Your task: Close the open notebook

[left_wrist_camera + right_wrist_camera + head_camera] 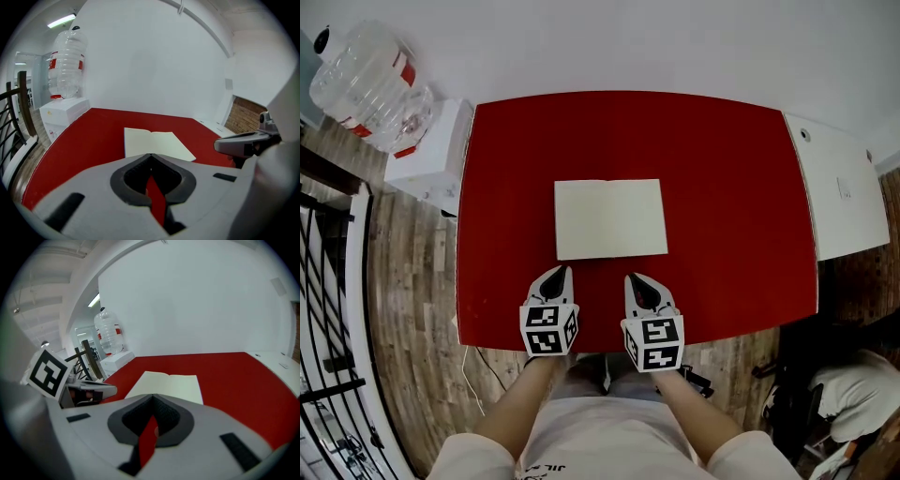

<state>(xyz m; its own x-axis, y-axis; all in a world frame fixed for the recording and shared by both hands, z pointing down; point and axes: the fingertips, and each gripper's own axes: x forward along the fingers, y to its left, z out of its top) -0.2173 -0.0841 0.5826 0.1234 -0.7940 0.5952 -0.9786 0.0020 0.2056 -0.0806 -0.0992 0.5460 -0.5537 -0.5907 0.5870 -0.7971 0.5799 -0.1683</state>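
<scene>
Two grippers hang side by side at the lower centre of the head view, over the near edge of the red table (731, 187): my left gripper (555, 274) and my right gripper (637, 279). Each has its jaws together, tips meeting and gripping no object; only red tabletop shows through the slot behind the tips.

Just beyond the tips, and clear of both, the notebook (610, 218) lies open and flat at the middle of the table. Its pages are blank, and its near edge runs parallel to the table's near edge. Bare red surface borders the notebook on all four sides, broadest toward the right of the frame.

At the left of the frame a black railing (328, 309) stands over the wooden floor (412, 281), and a thin white cable (472, 375) trails below the table's near left corner. At upper left a white dispenser (431, 155) with a clear water bottle (370, 84) stands just beside the table's far left corner. At the right a white counter (844, 187) meets the table's right edge. A white wall (628, 37) closes the far side.
</scene>
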